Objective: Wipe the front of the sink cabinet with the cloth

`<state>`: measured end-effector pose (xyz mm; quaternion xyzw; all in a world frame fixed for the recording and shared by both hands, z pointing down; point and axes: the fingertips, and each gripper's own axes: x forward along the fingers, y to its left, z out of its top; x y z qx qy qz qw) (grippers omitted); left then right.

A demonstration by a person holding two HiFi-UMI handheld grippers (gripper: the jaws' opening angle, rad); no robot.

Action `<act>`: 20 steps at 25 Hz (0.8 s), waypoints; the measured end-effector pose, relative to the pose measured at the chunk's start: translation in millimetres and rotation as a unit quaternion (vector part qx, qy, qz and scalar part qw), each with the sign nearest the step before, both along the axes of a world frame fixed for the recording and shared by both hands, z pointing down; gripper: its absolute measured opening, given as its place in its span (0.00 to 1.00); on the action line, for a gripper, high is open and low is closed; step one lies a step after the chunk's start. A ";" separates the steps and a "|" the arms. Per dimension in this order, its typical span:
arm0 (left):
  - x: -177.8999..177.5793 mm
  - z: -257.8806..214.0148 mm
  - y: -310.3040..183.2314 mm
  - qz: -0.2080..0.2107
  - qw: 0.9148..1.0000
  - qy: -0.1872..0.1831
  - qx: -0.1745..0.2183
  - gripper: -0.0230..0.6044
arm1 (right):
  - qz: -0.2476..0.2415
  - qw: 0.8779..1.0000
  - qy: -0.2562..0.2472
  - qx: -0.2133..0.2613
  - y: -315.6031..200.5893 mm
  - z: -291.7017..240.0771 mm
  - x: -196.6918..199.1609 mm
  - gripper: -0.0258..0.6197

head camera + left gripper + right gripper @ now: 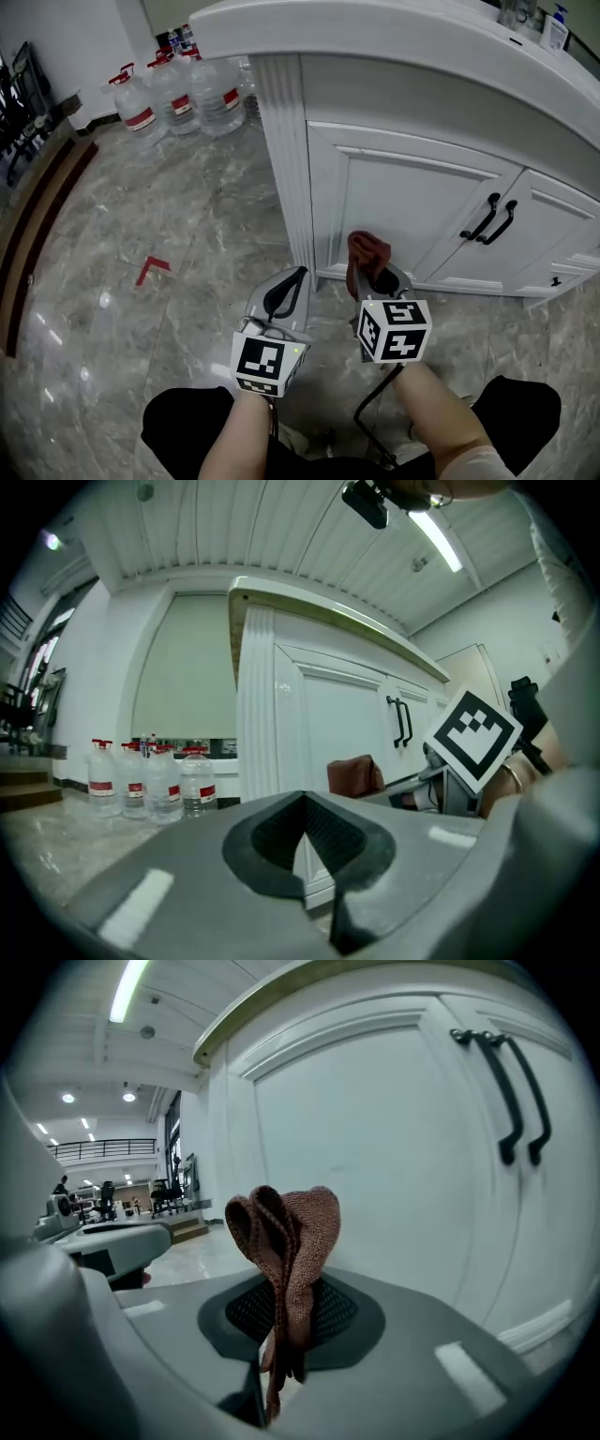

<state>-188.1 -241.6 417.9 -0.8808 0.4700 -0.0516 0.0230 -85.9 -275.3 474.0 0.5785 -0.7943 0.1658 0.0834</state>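
Right gripper [378, 278] [281, 1335] is clamped on the cloth [367, 251] [292, 1232], pads pinching it low, most of the fabric sticking out past the tips. Left gripper [287, 292] [306, 841] has its jaws together with nothing between them; it sits just left of the right one, pointed at the cabinet corner.

Surface: the sink cabinet [394, 187] is white with framed panel doors, a fluted corner post [281, 150] and a pale countertop [375, 23] overhanging it. Two black bar handles [490, 221] sit side by side where the doors meet. A pump bottle [555, 28] stands on the countertop at far right.

Room: the floor [187, 225] is glossy grey marble-look tile with a red angle mark [152, 269] on it. Large water bottles [178, 94] with red caps and labels are grouped on the floor past the cabinet's left end. White ceiling with a strip light [127, 988].

Cloth: reddish-brown, coarse knit texture, bunched into several upright folds with rounded tops. It is held low in front of the left door panel, close to the surface near the base trim. Contact with the door cannot be told from any view.
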 end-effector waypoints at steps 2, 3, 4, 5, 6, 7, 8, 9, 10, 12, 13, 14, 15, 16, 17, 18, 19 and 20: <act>-16.4 2.1 -0.5 -0.015 1.000 0.006 -0.001 0.04 | -0.020 1.000 0.006 -0.005 -5.4 10.8 -23.4 0.17; -23.3 2.3 -0.5 -0.020 1.000 0.012 -0.003 0.04 | -0.028 1.000 0.011 -0.007 -8.6 16.1 -33.5 0.17; -29.6 2.7 -0.3 -0.023 1.000 0.019 -0.005 0.04 | -0.034 0.999 0.015 -0.009 -12.1 21.1 -42.7 0.17; -35.6 3.3 0.2 -0.028 0.999 0.025 -0.008 0.04 | -0.040 0.999 0.018 -0.010 -15.7 25.9 -51.4 0.17; -41.2 3.9 0.6 -0.032 0.999 0.028 -0.010 0.04 | -0.044 0.999 0.020 -0.012 -19.3 30.5 -59.3 0.17; -45.7 4.3 0.9 -0.037 0.999 0.029 -0.011 0.04 | -0.048 0.999 0.021 -0.014 -23.0 35.0 -66.3 0.17; -48.9 4.5 1.2 -0.040 0.999 0.030 -0.011 0.04 | -0.051 0.998 0.024 -0.015 -26.6 39.2 -72.0 0.17; -50.8 4.2 1.5 -0.041 0.999 0.032 -0.011 0.04 | -0.053 0.998 0.028 -0.016 -30.0 43.1 -76.5 0.17; -51.8 3.3 1.9 -0.041 0.998 0.036 -0.011 0.04 | -0.055 0.998 0.033 -0.015 -33.2 46.6 -79.8 0.17; -52.6 1.2 2.0 -0.041 0.998 0.045 -0.012 0.04 | -0.056 0.998 0.041 -0.013 -39.0 52.4 -82.4 0.17; -52.4 1.0 1.7 -0.041 0.998 0.050 -0.012 0.04 | -0.055 0.997 0.043 -0.012 -41.3 54.6 -81.6 0.17; -51.6 1.8 1.0 -0.040 0.998 0.054 -0.012 0.04 | -0.055 0.997 0.043 -0.011 -43.0 56.3 -80.0 0.17; -50.2 3.0 0.0 -0.038 0.997 0.060 -0.011 0.04 | -0.056 0.997 0.043 -0.011 -43.9 57.2 -78.2 0.17; -48.3 3.9 -1.0 -0.036 0.997 0.066 -0.011 0.04 | -0.057 0.997 0.043 -0.010 -44.0 57.9 -76.4 0.17; -45.7 4.3 -2.0 -0.033 0.997 0.071 -0.011 0.04 | -0.057 0.997 0.043 -0.011 -43.5 58.5 -74.1 0.17; -42.3 4.5 -2.7 -0.030 0.997 0.075 -0.011 0.04 | -0.056 0.997 0.042 -0.012 -42.4 59.1 -70.8 0.17; -37.7 4.6 -3.4 -0.026 0.997 0.076 -0.011 0.04 | -0.054 0.998 0.040 -0.015 -41.0 59.6 -66.5 0.17; -32.3 4.8 -3.9 -0.022 0.997 0.077 -0.011 0.04 | -0.051 0.998 0.039 -0.016 -39.4 60.0 -61.0 0.17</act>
